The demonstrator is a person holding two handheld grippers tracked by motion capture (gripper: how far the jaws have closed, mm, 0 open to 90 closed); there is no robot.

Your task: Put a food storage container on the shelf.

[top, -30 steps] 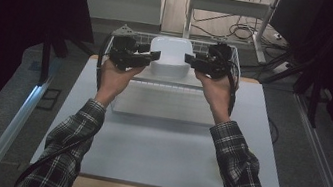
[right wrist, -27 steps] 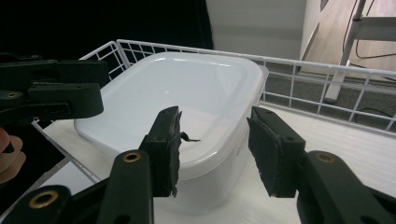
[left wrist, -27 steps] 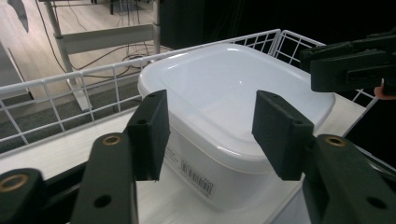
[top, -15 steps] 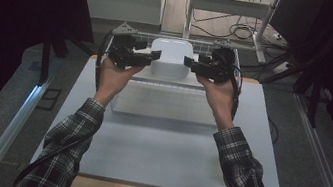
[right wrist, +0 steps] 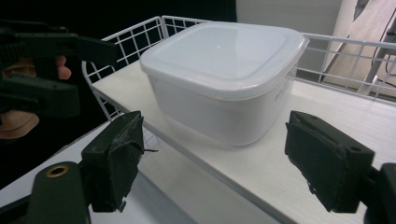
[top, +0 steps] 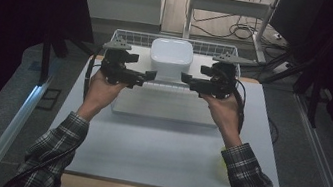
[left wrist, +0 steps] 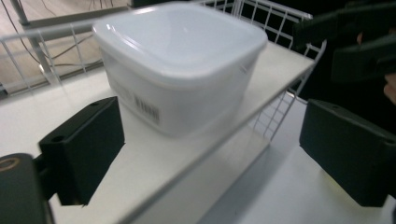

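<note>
Now both spread, just-opened grippers [top: 151,74] [top: 185,78] flank the lidded container [top: 170,57] on the wire-railed shelf [top: 130,36].

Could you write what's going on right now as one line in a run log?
white lidded tub: resting on wire rack shelf | left claw: open, just released | right claw: open, just released

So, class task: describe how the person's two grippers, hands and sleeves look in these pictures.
Each hand carries a black two-jaw gripper: left gripper, right gripper. Both have blocky black jaws, a grey three-cornered plate on top and a dark trailing cable. In the gripper views a brass-coloured ring sits by a jaw base. The sleeves are dark-and-white plaid.
</note>
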